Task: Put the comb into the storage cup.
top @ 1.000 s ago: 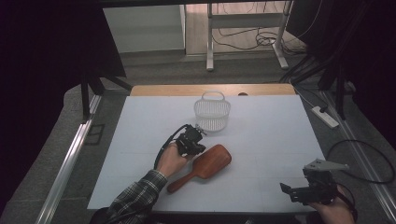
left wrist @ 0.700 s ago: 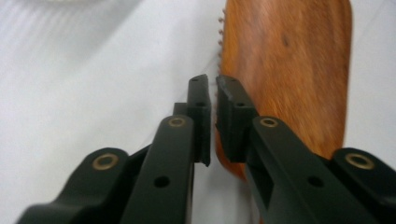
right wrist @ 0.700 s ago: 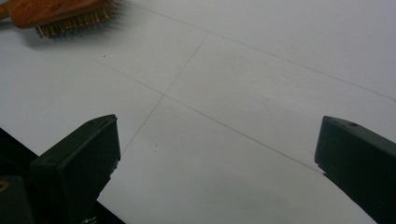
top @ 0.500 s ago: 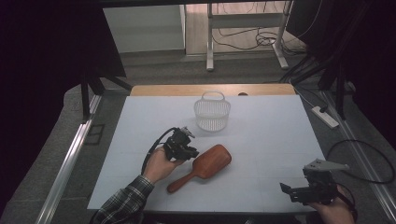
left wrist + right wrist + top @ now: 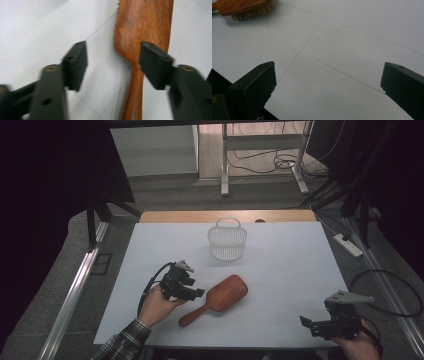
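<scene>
Wooden hairbrush (image 5: 216,299) bristles-down on the white worktop (image 5: 290,270), near its front edge. Left tool (image 5: 192,292) just beside the handle, jaws just opened, nothing gripped. Right tool (image 5: 312,324) wide, empty, well apart at the front right. White basket (image 5: 227,240) farther back.

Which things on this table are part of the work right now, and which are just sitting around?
In the job:
- wooden hairbrush
- left hand-held gripper, jaws just opened, beside the brush handle

Lying about:
- white basket
- power strip on the floor
- right hand-held gripper, open
</scene>
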